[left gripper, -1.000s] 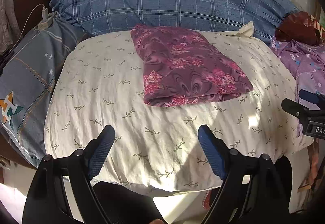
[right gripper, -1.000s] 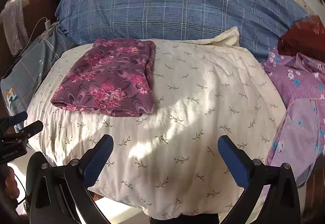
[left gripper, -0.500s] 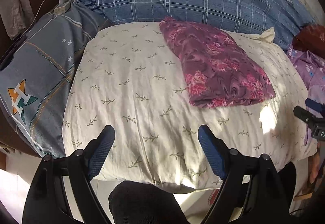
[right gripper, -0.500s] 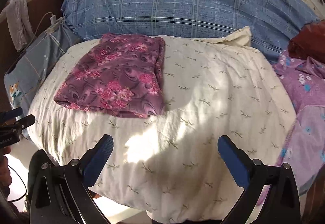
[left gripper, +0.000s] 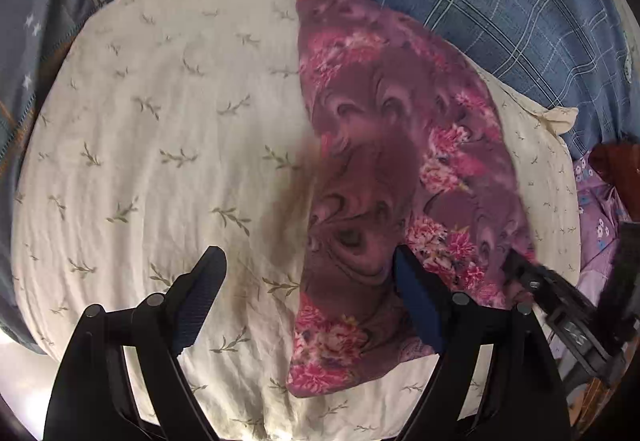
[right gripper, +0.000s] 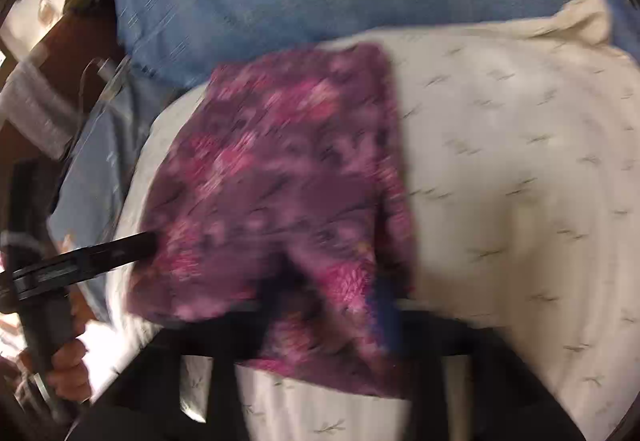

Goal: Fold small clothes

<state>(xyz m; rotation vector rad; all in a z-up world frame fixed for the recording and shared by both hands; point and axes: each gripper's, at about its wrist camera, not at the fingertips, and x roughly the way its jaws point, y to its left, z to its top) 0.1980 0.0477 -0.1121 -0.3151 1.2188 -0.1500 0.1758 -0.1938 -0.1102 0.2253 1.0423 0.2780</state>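
While the purple floral cloth (left gripper: pixel 384 169) lies folded on the cream pillow (left gripper: pixel 160 145), both grippers sit at its near edge.
Star-print bedding: (left gripper: pixel 36 41) at the far left, beside the pillow.
Left gripper: (left gripper: pixel 308 297) spread wide with nothing between its blue pads (left gripper: pixel 202 301); one finger is over bare pillow, the other over the cloth's near corner.
Cloth position: on the pillow's right half, its far end touching the blue plaid quilt (left gripper: pixel 500 1).
Right gripper: (right gripper: pixel 328 305) blurred; its fingers appear closed on the cloth's near edge.
Lilac flowered garment: (left gripper: pixel 596 217) beyond the pillow, far right.
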